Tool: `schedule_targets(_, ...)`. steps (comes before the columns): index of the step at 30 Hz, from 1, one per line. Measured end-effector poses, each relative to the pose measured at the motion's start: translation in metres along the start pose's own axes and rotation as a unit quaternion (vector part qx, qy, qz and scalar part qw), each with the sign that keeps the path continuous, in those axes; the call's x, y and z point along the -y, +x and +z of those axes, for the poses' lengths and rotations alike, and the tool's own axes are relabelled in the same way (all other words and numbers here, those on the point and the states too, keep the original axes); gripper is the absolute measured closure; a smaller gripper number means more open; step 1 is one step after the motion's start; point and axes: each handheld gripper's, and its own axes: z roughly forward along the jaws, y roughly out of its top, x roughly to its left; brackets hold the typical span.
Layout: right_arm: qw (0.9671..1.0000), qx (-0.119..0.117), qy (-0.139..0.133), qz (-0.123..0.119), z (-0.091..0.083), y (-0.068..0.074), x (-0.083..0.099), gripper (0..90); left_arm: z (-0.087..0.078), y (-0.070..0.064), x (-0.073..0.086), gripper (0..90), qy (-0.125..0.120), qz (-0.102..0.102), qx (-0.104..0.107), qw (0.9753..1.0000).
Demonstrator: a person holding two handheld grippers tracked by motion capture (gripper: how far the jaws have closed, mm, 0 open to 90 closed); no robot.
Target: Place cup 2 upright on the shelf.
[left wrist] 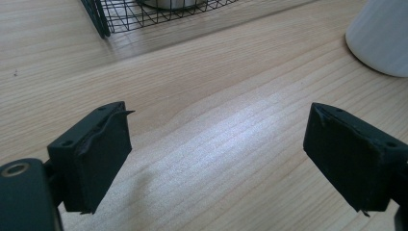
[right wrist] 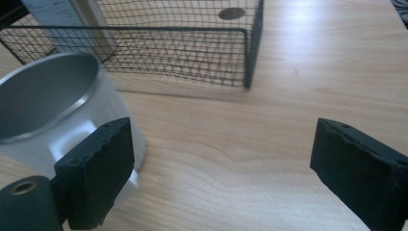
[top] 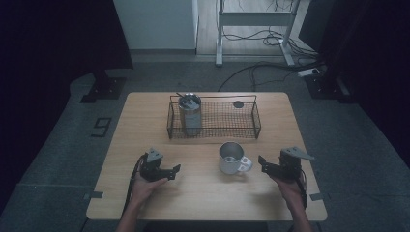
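From above, a metal mug point(top: 232, 157) stands on the desk point(top: 203, 193) in front of a wire basket point(top: 214, 117) holding a tall cup point(top: 190, 114). The left gripper point(top: 174, 171) and right gripper point(top: 263, 162) flank the mug, both apart from it. In the left gripper view, the jaws gape over bare wood. In the right gripper view, the jaws spread wide, the mug point(right wrist: 53, 108) just beside one.

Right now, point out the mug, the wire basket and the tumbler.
mug point(top: 232, 157), high view, on its side wall.
wire basket point(top: 227, 131), high view, on its front wall.
tumbler point(top: 190, 118), high view, on its body.
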Motion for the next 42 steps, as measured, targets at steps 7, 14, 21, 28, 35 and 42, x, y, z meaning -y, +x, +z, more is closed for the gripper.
schedule_targets(7, 0.9997, -0.022, -0.005, -0.006, 0.007, 0.014, -0.009, 7.6, 0.003, -0.004, 0.002, 9.2, 0.007, 0.007, 0.003, 0.9999)
schedule_targets(14, 0.9994, -0.032, -0.007, -0.014, 0.013, 0.025, -0.015, 4.7, -0.001, -0.004, 0.003, 9.2, 0.009, 0.009, -0.009, 0.9999)
schedule_targets(21, 0.9984, -0.049, -0.006, -0.029, 0.021, 0.039, -0.026, 1.5, -0.007, 0.000, 0.004, 9.2, -0.004, 0.002, -0.015, 0.9999)
schedule_targets(28, 0.9969, -0.067, -0.005, -0.040, 0.030, 0.058, -0.031, 0.8, -0.008, 0.002, 0.005, 10.3, -0.012, -0.004, -0.019, 0.9998)
schedule_targets(35, 0.9952, -0.085, 0.004, -0.048, 0.038, 0.070, -0.030, 0.0, -0.008, 0.002, 0.007, 10.3, -0.009, -0.007, -0.017, 0.9998)
schedule_targets(42, 0.9935, -0.097, 0.014, -0.058, 0.043, 0.078, -0.028, 0.0, -0.007, 0.002, 0.009, 10.3, -0.004, -0.009, -0.016, 0.9998)
